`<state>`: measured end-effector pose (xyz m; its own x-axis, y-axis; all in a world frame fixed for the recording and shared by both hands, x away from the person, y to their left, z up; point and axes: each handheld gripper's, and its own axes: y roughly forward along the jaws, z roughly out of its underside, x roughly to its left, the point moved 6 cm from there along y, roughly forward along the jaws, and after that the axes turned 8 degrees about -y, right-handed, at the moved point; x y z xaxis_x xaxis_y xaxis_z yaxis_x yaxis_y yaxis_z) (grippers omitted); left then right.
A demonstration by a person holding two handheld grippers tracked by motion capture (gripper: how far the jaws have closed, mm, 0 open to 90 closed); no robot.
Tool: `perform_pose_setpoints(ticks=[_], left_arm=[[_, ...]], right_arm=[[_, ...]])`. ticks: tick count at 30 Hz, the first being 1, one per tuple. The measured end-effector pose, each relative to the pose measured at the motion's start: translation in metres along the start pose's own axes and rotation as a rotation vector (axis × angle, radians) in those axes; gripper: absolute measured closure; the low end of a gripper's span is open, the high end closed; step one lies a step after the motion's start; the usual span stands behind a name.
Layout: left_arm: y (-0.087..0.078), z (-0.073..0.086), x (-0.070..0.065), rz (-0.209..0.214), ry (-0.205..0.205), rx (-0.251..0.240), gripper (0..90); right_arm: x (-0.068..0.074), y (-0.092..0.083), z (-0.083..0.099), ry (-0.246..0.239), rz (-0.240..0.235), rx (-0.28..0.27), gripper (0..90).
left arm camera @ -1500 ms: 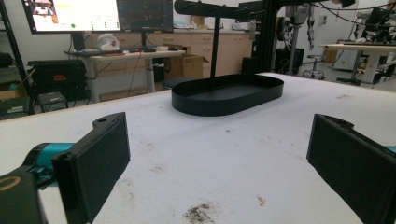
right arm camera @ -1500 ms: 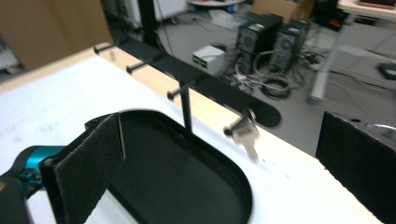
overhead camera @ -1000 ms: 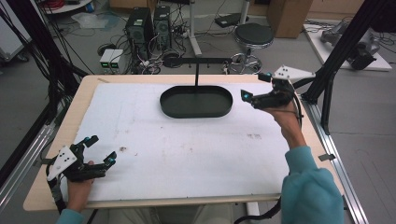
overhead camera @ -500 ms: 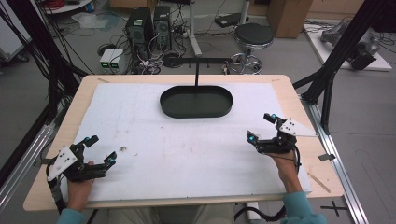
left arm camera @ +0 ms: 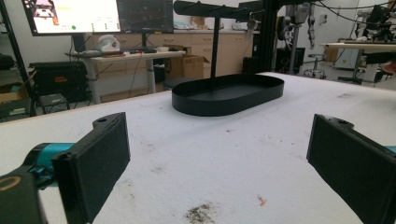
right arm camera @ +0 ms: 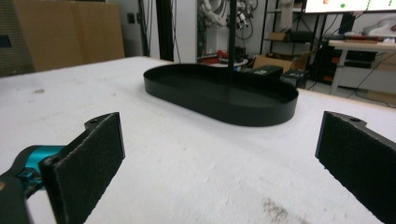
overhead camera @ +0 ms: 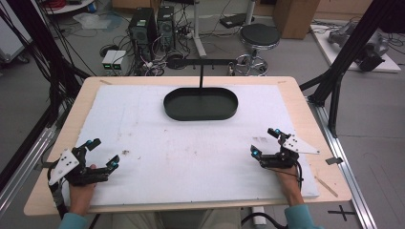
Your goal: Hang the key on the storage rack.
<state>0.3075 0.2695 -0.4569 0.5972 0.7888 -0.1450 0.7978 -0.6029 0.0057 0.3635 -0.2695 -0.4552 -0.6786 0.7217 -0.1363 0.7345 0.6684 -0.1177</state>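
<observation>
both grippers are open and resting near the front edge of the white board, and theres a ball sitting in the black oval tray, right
Not quite: the black oval tray holds nothing, as the high view shows. The rest stands: the left gripper and right gripper are both open, near the front edge of the white board.

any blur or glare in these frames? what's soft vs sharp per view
High view: even light, no glare; black tray crisp, soft shadows. Left gripper view: left tongs pads slightly soft up close; tray sharp, monitors behind bright. Right gripper view: right tongs pads soft, tray fairly sharp, background mildly blurred.
</observation>
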Motion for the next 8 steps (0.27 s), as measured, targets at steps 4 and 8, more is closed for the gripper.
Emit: perform_pose_setpoints(ticks=[4, 8], left_arm=[[0.0, 0.0, -0.0001, 0.001, 0.002, 0.0, 6.5], [-0.0006, -0.0001, 0.0, 0.001, 0.001, -0.004, 6.5]], right_arm=[[-0.0004, -0.0003, 0.0001, 0.002, -0.003, -0.007, 0.4], [0.0016, 0.0001, 0.0004, -0.015, 0.003, 0.004, 0.4]])
